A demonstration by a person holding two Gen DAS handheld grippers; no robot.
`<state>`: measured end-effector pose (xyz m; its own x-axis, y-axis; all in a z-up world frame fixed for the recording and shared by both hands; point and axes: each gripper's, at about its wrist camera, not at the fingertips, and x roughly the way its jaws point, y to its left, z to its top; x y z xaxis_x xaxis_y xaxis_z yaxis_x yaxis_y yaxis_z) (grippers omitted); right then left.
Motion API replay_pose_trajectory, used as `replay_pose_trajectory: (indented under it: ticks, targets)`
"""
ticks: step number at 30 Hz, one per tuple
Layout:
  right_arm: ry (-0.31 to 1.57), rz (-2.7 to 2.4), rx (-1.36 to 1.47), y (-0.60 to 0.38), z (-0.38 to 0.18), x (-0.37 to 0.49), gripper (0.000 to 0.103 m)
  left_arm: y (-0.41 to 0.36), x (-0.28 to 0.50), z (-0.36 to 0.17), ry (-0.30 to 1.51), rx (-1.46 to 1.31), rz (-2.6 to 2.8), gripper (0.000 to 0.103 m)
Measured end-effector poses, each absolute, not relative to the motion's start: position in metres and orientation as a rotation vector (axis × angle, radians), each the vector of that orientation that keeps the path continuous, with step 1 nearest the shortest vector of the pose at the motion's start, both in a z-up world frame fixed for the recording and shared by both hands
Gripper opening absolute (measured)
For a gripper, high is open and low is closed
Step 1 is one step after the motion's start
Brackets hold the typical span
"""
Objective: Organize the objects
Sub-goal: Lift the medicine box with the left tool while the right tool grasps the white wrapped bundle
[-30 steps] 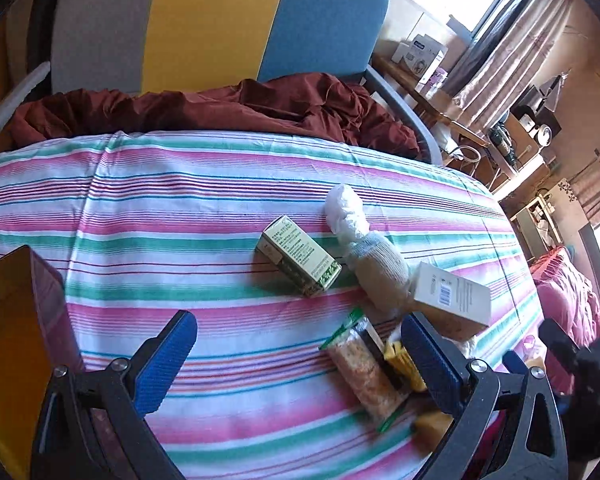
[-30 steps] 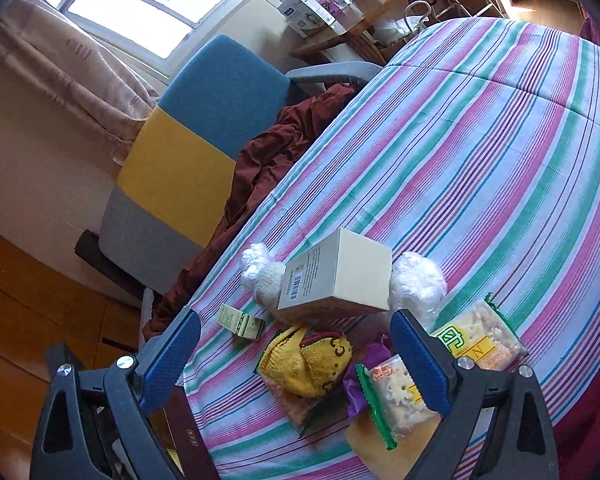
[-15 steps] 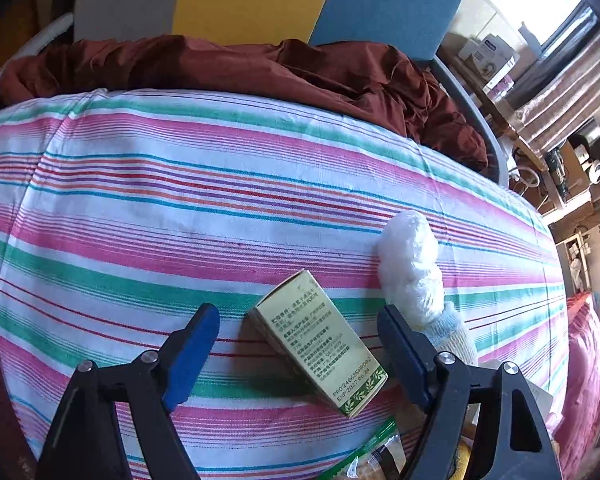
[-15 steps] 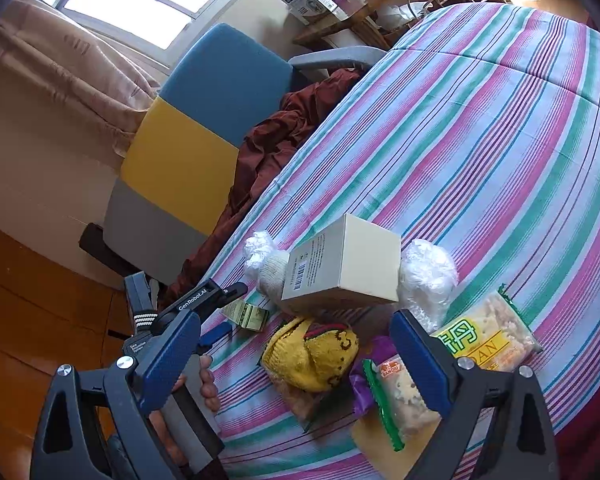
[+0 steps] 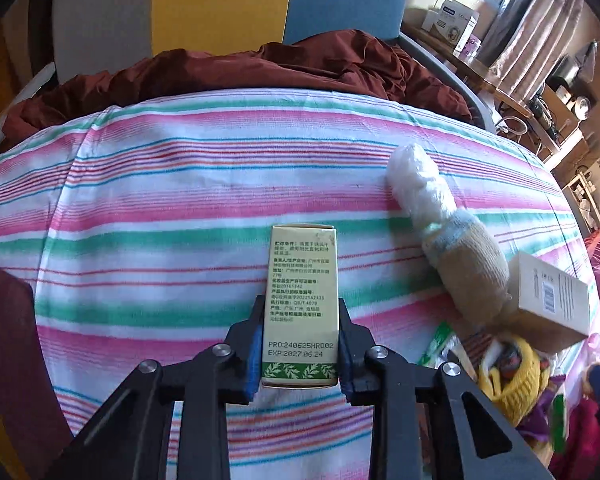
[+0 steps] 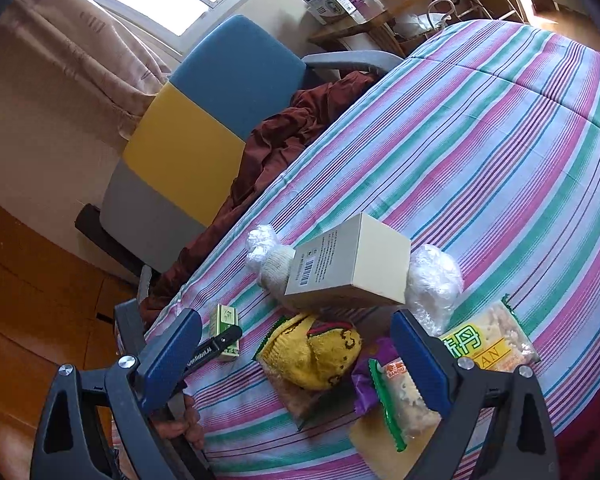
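My left gripper (image 5: 300, 344) is shut on a small green-and-cream carton (image 5: 302, 300), its blue pads pressed on both long sides; the carton lies on the striped cloth. The carton also shows in the right wrist view (image 6: 226, 330), with the left gripper on it. My right gripper (image 6: 296, 356) is open and empty, above a pile: a yellow knit hat (image 6: 314, 354), snack packets (image 6: 404, 396), a cream box (image 6: 350, 266), and a white plastic-wrapped bundle (image 6: 432, 280).
A plastic-wrapped sock roll (image 5: 444, 232) lies right of the carton, beside the cream box (image 5: 552, 300). A maroon cloth (image 5: 260, 72) lies on the blue-yellow-grey chair (image 5: 220, 4) beyond the table edge. A dark box edge (image 5: 8, 340) stands at the left.
My left gripper moved forward around the green carton and closed on it; the carton now points straight ahead. The right gripper stayed almost still and open.
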<state>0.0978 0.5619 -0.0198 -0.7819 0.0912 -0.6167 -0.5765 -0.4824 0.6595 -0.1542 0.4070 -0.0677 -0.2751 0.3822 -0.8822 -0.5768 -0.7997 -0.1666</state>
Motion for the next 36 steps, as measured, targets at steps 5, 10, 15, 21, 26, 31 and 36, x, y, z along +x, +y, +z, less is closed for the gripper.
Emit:
replay_pose_trajectory:
  ticks: [5,10,15,21,26,31,36]
  targets:
    - [1.282,2.305,-0.779,0.557,-0.021,0.092,0.097,0.388,-0.105,-0.069,0.27,-1.335,2.107,0.03]
    - [1.214,2.342,-0.911,0.543,-0.024,0.075,0.097,0.374,-0.071,-0.072,0.297,-1.286,2.119,0.03]
    - [1.091,2.408,-1.068,0.529,-0.013,0.044,0.093,0.363,-0.063,-0.073,0.291,-1.255,2.112,0.03]
    - [0.925,2.446,-1.22,0.538,0.001,-0.028,0.085,0.358,-0.063,-0.075,0.268,-1.217,2.104,0.03]
    - [0.814,2.383,-1.342,0.552,-0.016,-0.097,0.077,0.353,-0.061,-0.077,0.245,-1.19,2.108,0.03]
    - [0.731,2.28,-1.464,0.568,-0.052,-0.148,0.067,0.349,-0.056,-0.079,0.236,-1.153,2.116,0.03]
    - [0.668,2.301,-1.56,0.557,-0.077,-0.17,0.035,0.35,-0.054,-0.08,0.236,-1.13,2.12,0.03]
